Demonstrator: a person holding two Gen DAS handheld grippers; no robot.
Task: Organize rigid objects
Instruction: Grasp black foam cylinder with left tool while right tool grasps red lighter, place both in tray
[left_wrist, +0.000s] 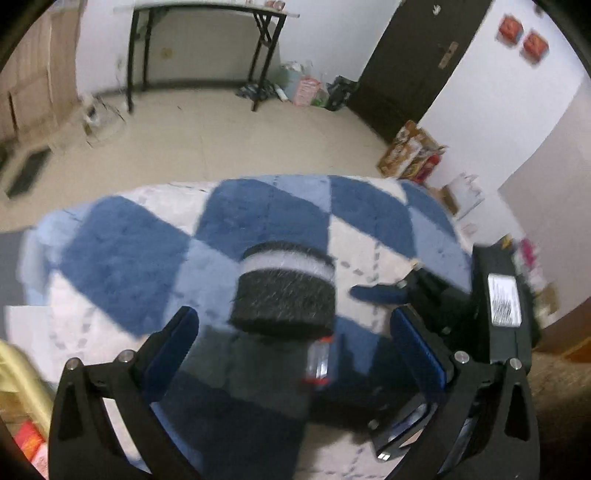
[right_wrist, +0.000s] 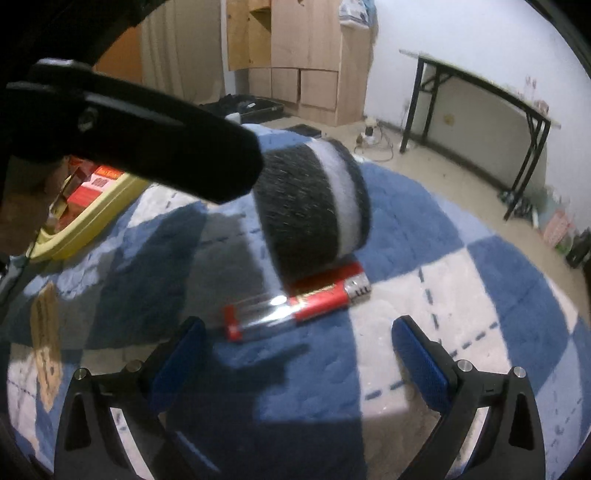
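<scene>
Both the left gripper (left_wrist: 293, 325) and right gripper (right_wrist: 299, 332) stand spread and empty above a blue-and-white checked blanket (right_wrist: 461, 295) whose far edge meets bare floor (left_wrist: 221, 140). A red-and-clear lighter (right_wrist: 295, 306) lies flat just beside a grey-and-white striped roll (right_wrist: 314, 210), its long axis running left-right, metal head toward the right. A folding table (right_wrist: 480, 92) stands by the wall.

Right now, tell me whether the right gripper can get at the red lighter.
Probably yes. The right gripper is open and the red lighter lies on the blue checked blanket just ahead of its fingertips, nothing between; the grey roll sits behind it.
</scene>
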